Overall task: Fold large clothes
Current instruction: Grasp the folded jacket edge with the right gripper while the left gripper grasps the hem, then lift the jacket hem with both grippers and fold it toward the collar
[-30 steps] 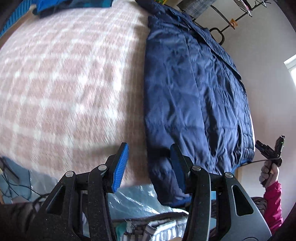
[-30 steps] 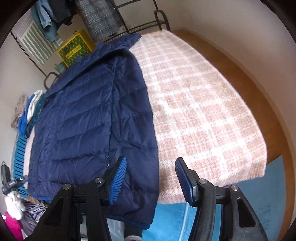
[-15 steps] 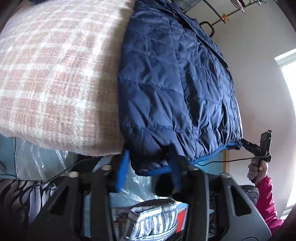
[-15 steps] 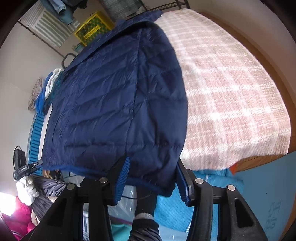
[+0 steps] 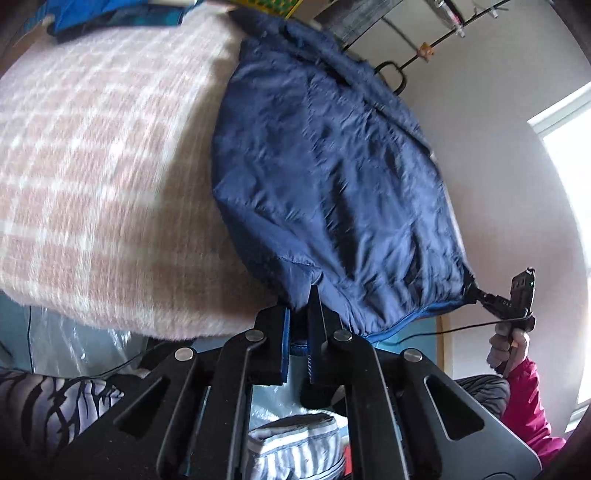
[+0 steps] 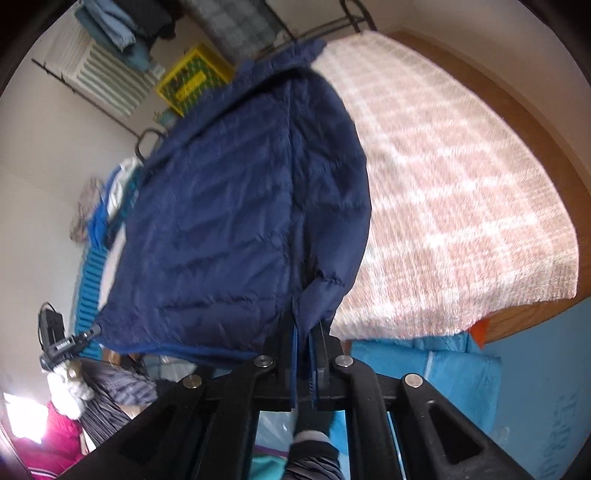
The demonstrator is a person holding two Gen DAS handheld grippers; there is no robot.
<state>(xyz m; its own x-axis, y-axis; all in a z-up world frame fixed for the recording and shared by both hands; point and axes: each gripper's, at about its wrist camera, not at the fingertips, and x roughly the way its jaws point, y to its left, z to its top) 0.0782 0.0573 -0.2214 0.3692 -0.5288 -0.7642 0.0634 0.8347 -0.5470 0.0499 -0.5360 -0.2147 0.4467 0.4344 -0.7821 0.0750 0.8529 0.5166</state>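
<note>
A navy quilted puffer jacket [image 5: 325, 177] lies lengthwise on a bed with a pink and white checked blanket [image 5: 92, 177], hem toward me. It also shows in the right wrist view [image 6: 236, 221]. My left gripper [image 5: 298, 314] is shut on one bottom hem corner. My right gripper [image 6: 304, 336] is shut on the other bottom hem corner. The hem is lifted off the bed edge between them. Each view shows the other gripper at the far hem corner, the right one [image 5: 476, 293] and the left one [image 6: 92, 330].
A clothes rack [image 6: 229, 22] with hanging garments and a yellow crate [image 6: 192, 83] stand past the collar end. Blue clothes [image 5: 110, 14] lie at the bed's far end. A blue mat [image 6: 535, 387] covers the floor. Folded striped fabric [image 5: 295, 446] lies below.
Both grippers moved down to the jacket's hem and closed on its two bottom corners. The hem now rises off the bed's edge.
</note>
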